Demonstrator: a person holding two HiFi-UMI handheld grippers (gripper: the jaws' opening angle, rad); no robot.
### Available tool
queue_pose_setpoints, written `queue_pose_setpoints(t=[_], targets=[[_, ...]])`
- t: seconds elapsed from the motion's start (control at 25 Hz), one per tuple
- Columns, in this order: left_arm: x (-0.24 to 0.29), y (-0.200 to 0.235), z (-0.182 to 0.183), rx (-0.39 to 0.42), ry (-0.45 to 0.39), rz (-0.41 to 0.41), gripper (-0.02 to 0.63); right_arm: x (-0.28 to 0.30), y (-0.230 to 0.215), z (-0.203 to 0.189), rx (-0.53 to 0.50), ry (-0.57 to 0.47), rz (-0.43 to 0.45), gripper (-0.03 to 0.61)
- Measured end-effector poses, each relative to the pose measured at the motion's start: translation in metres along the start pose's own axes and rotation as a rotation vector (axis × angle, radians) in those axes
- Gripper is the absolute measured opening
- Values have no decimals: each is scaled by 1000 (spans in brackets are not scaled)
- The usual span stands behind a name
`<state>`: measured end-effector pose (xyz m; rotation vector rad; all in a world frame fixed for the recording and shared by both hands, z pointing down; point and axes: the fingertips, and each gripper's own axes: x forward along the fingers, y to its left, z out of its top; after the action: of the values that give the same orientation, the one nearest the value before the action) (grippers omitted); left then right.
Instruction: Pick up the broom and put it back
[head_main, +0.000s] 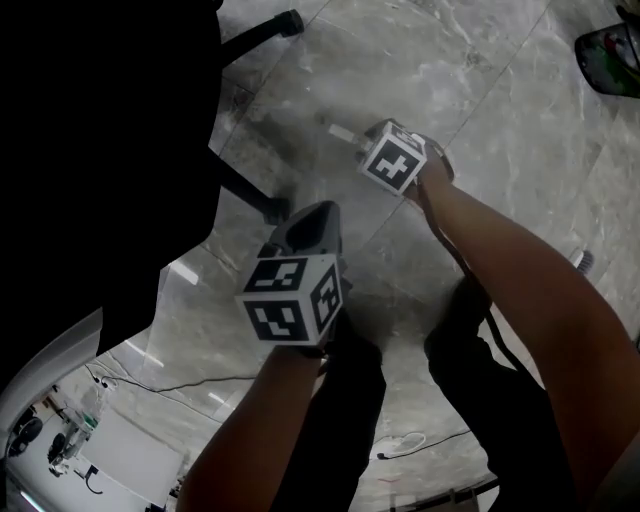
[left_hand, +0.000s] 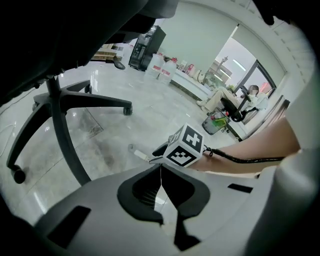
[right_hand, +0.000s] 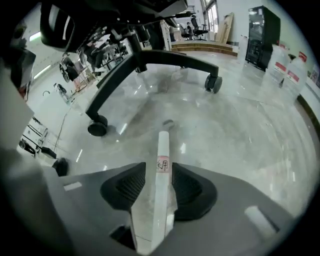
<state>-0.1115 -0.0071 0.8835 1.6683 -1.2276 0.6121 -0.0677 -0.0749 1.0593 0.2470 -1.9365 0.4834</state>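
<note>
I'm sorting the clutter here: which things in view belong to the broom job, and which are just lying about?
Job: white broom handle; right hand-held gripper, open around it.
Lying about: office chair base; water jugs; black cabinet.

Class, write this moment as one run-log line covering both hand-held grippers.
left hand-held gripper: shut, empty | right hand-held gripper: open, white broom handle between jaws, unclamped
</note>
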Motion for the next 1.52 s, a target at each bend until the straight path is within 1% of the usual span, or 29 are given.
queue_pose_setpoints(t=[0.12, 0.16, 0.24, 0.32, 0.44, 0.56, 0.64, 0.72, 0.88, 0.96, 1.08, 1.24, 1.36, 1.52], targets=[[4, 15, -6, 19, 6, 0, 8, 25, -4, -9, -29, 39, -21, 138], [5, 21, -8, 16, 4, 2, 8, 31, -5, -12, -45, 55, -39, 137], [4, 29, -11, -5, -1, 7, 8, 37, -7, -15, -80, 73, -83, 114], [2, 31, -16, -20, 0, 9, 8, 37, -7, -16, -90, 76, -94, 99], [-6, 25, -14, -21, -7, 0, 8, 24, -6, -11, -57, 38, -90, 94], [-21, 13, -7, -43, -29, -7, 8, -11, 1, 3, -54, -23, -97, 92], [-41, -1, -1, -53, -35, -13, 8, -48, 16, 14, -63, -70, -86, 92], [-67, -21, 16, -39, -46, -25, 8, -95, 32, 29, -62, -123, -74, 92], [-127, -69, 61, -13, -82, -34, 8, -210, 62, 60, -79, -232, -58, 91], [-157, -102, 73, 1, -84, -44, 8, -270, 78, 67, -93, -277, -56, 89], [-196, -151, 85, 29, -86, -67, 8, -356, 89, 74, -110, -339, -80, 89], [-255, -200, 103, 42, -88, -76, 8, -463, 106, 93, -113, -420, -103, 86], [-304, -227, 120, 45, -102, -78, 8, -534, 132, 107, -123, -462, -105, 84], [-373, -248, 145, 20, -155, -55, 8, -607, 173, 132, -159, -497, -92, 84]])
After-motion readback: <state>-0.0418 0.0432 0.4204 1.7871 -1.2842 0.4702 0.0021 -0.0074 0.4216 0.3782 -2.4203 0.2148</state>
